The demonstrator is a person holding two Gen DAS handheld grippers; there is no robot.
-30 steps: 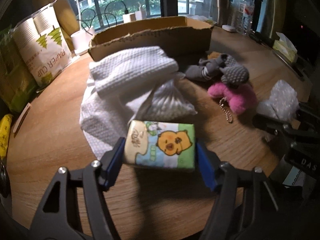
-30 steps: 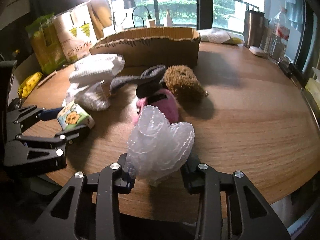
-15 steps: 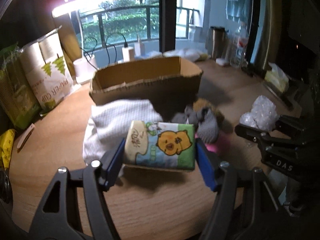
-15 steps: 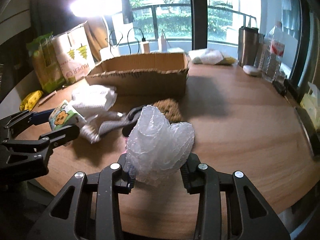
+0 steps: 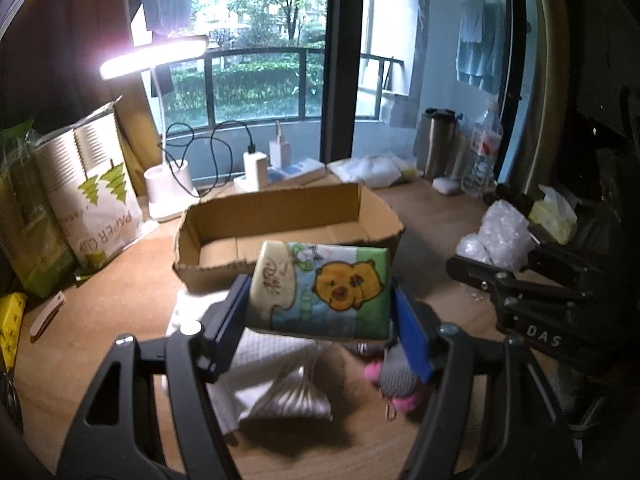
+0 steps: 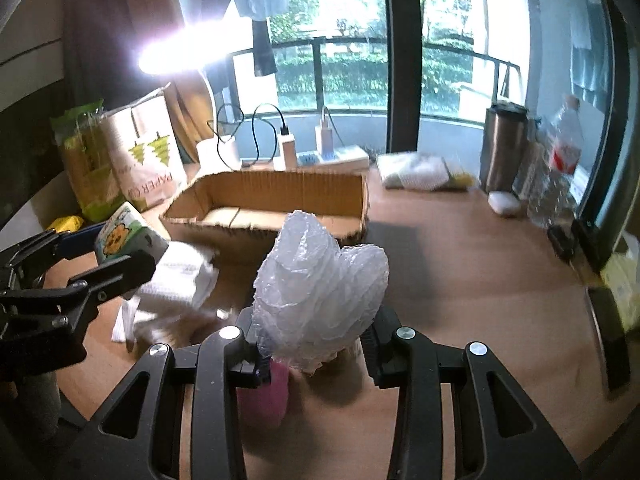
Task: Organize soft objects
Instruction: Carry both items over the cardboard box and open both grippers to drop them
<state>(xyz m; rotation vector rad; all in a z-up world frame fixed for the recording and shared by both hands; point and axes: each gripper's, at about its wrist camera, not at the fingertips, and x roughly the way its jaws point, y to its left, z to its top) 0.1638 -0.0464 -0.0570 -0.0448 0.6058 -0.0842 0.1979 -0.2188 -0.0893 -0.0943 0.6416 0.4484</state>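
on my far left there's the paper cup bag (image 5: 100, 204) and a green pack (image 5: 28, 240) lined up along the desk (image 5: 120, 304) edge, with a white lamp base (image 5: 168, 192) behind them, so that side is pretty crowded.

my left gripper (image 5: 320, 308) has its blue fingers (image 5: 230, 312) pinching a tissue pack (image 5: 320, 286) from both short sides. it's a soft little brick with a cartoon orange bear on a green and blue wrapper, cream patch on its left end. it's up off the desk, hanging in front of the near wall of the cardboard box (image 5: 280, 220). the box is open on top, looks bare inside, with ragged torn rims. below the pack there's a white waffle cloth (image 5: 260, 360), a crinkly clear pouch (image 5: 296, 396) on it, and a pink and grey plush (image 5: 400, 380) just beside, all blurry.

moving right, my right gripper (image 6: 316, 344) has its fingers (image 6: 250, 344) squeezed on a wad of bubble wrap (image 6: 320, 280), clear and crumpled, puffing up above the grip in two lobes. it's held off the desk too, in line with the box's right half. something pink (image 6: 264, 392) sits on the desk under it.

to the right of the box the desk is wide open wood all the way to a steel tumbler (image 6: 504, 148), a water bottle (image 6: 560, 168) and a small white case (image 6: 504, 202) by the window. the far right edge has a dark tray thing (image 6: 608, 320), can't really tell what it is.
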